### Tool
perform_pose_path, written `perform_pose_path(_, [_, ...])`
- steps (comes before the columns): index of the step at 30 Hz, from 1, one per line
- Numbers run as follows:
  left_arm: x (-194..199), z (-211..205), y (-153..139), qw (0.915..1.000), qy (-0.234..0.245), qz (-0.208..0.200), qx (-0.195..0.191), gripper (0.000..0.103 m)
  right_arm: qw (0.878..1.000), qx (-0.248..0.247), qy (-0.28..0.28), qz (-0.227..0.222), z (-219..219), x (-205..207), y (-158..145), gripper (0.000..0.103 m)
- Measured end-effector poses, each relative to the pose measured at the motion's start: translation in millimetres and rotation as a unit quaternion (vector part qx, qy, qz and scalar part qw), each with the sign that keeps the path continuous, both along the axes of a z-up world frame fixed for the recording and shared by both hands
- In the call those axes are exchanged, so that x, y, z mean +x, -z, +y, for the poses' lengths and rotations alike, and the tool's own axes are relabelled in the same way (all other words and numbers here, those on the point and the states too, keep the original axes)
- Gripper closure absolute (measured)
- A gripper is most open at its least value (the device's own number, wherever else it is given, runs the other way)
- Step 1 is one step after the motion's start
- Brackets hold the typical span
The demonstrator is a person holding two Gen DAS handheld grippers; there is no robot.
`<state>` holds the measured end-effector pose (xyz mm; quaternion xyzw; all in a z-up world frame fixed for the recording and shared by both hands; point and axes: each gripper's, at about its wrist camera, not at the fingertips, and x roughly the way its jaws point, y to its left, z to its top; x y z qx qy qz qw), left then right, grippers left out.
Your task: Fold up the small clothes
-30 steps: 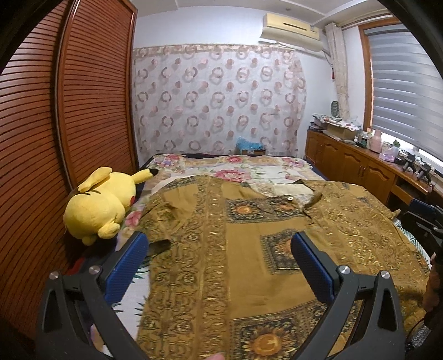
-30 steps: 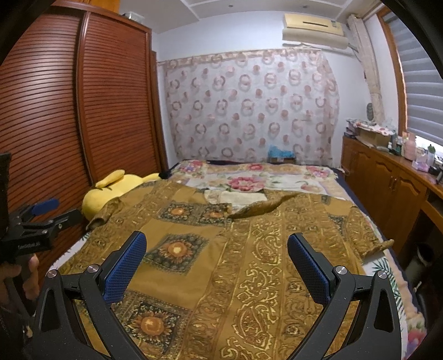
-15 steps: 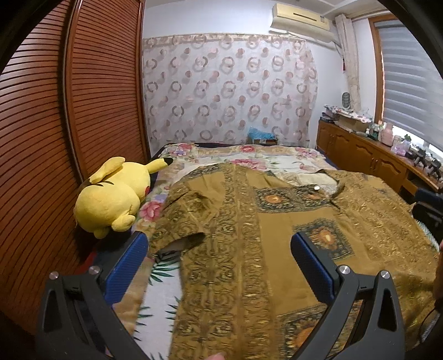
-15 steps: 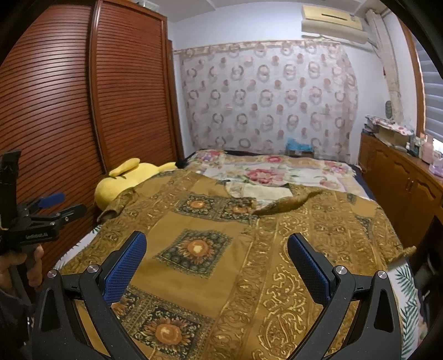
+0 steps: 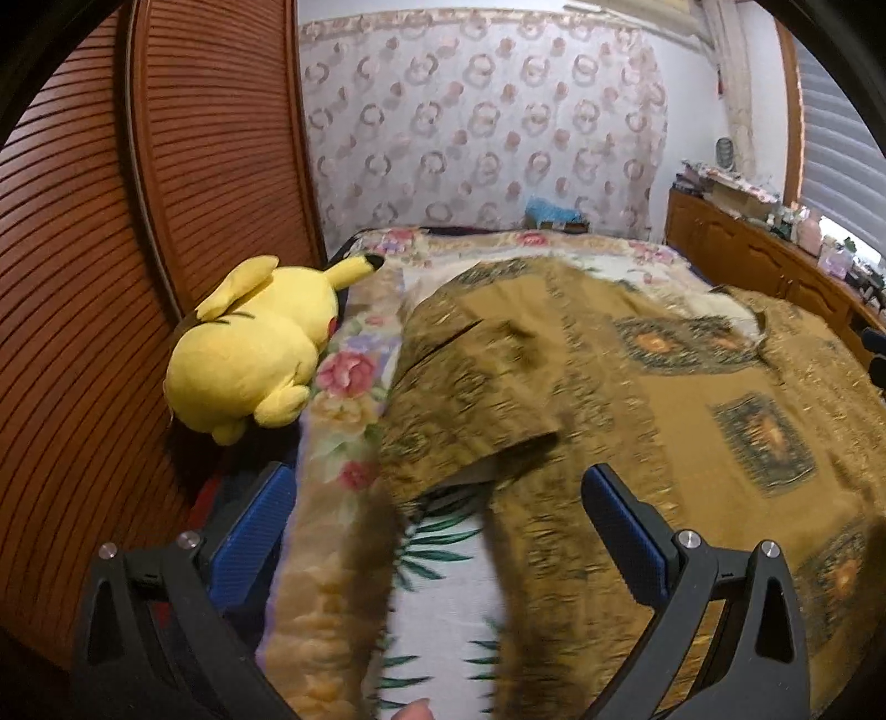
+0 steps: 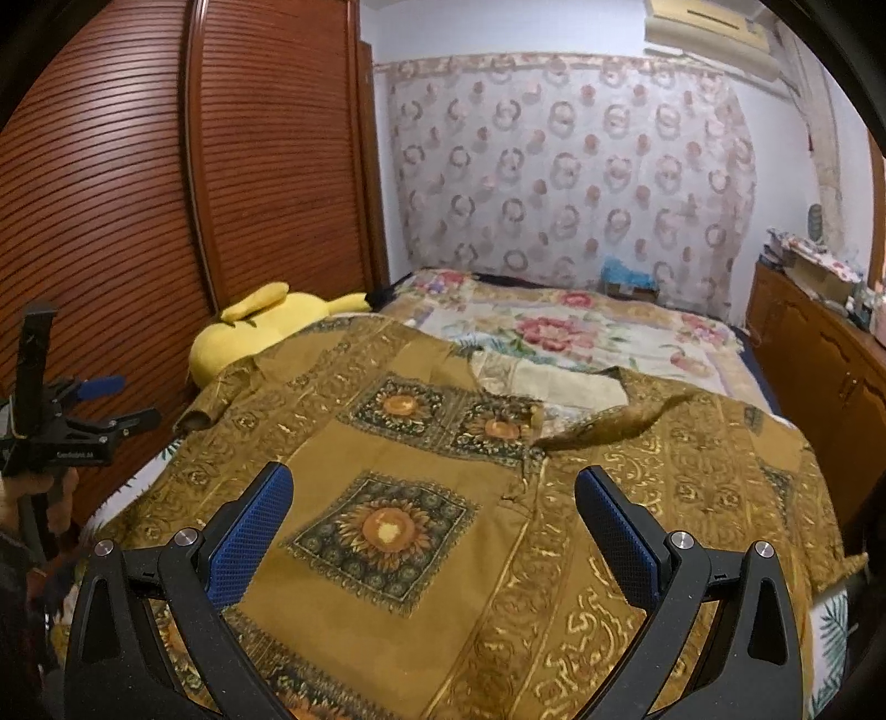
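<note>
Bed [image 6: 598,338] filling the room's middle, spread with a floral cover of pink roses on cream, a leaf-print sheet [image 5: 443,609] showing near its left edge. Shirt [image 6: 498,471], mustard-gold with sunflower squares and scrollwork bands, laid flat and open-fronted across the near half of the bed, collar toward the far end, cream lining showing at the neck. Left sleeve [image 5: 470,399] lying just beside the bed's left edge, its cuff lifted a little off the sheet; blurred in the left view. Yellow plush [image 5: 260,343] on its side at the left edge of the bed, against the slatted wooden wardrobe [image 6: 166,194], near the sleeve but apart from it. Curtain [image 6: 570,166] with ring pattern covering the far wall, air conditioner [image 6: 709,27] above it at upper right. Wooden cabinets [image 6: 830,354] along the right wall, cluttered on top; window blinds [image 5: 841,127] above them. Small blue object [image 6: 626,274] at the far end of the bed, too small to tell. Left gripper [image 5: 437,531] over the bed's left edge near the sleeve, jaws spread wide, holding nothing. Right gripper [image 6: 432,526] over the shirt's front, near a sunflower square, jaws likewise wide apart and empty.
</note>
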<state>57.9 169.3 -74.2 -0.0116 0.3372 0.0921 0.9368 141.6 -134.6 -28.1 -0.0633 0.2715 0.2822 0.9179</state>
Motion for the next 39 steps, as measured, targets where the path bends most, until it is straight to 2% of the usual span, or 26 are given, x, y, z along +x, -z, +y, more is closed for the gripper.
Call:
perform_pose_path(3, [3, 11, 13, 0.9998, 0.0, 0.017, -0.006, 0.0, 1.0, -0.003, -0.012, 0.015, 7, 9, 8, 0.0])
perform_pose_path(8, [14, 26, 30, 0.9988, 0.007, 0.044, -0.02, 0.015, 0.999, -0.011, -0.023, 0.034, 16, 20, 19, 0.0])
perform_pose_path(11, [22, 34, 39, 0.9977, 0.012, 0.06, -0.028, 0.03, 0.999, -0.018, -0.03, 0.042, 22, 24, 23, 0.0])
perform_pose_path(13, [25, 36, 42, 0.9974, 0.012, 0.065, -0.028, 0.047, 0.998, -0.022, -0.036, 0.047, 24, 28, 27, 0.0])
perform_pose_path(16, [26, 42, 46, 0.9971, 0.012, 0.067, -0.033, 0.059, 0.997, -0.023, -0.04, 0.057, 26, 33, 32, 0.0])
perform_pose_path(20, [27, 45, 46, 0.9967, 0.023, 0.065, -0.044, 0.063, 0.996, -0.02, -0.043, 0.071, 26, 38, 38, 0.0])
perform_pose_path(21, [26, 45, 45, 0.9967, 0.024, 0.066, -0.042, 0.067, 0.996, -0.019, -0.043, 0.074, 25, 39, 39, 0.0])
perform_pose_path(22, [25, 45, 44, 0.9969, 0.022, 0.066, -0.036, 0.077, 0.996, -0.018, -0.044, 0.076, 25, 39, 39, 0.0])
perform_pose_path(23, [25, 46, 43, 0.9971, 0.019, 0.066, -0.033, 0.08, 0.996, -0.016, -0.045, 0.077, 25, 40, 40, 0.0])
perform_pose_path(25, [23, 51, 41, 0.997, 0.016, 0.06, -0.047, 0.093, 0.996, -0.013, -0.045, 0.079, 23, 40, 40, 0.0])
perform_pose_path(29, [25, 54, 32, 0.9981, 0.002, 0.043, -0.044, 0.098, 0.996, -0.008, -0.045, 0.079, 21, 40, 39, 0.0])
perform_pose_path(33, [29, 54, 3, 0.9991, 0.0, 0.001, -0.041, 0.1, 0.996, -0.007, -0.043, 0.078, 17, 42, 38, 0.0])
perform_pose_path(39, [57, 31, -45, 0.9972, 0.048, -0.047, -0.032, 0.101, 0.997, -0.001, -0.032, 0.072, 8, 40, 31, 0.0])
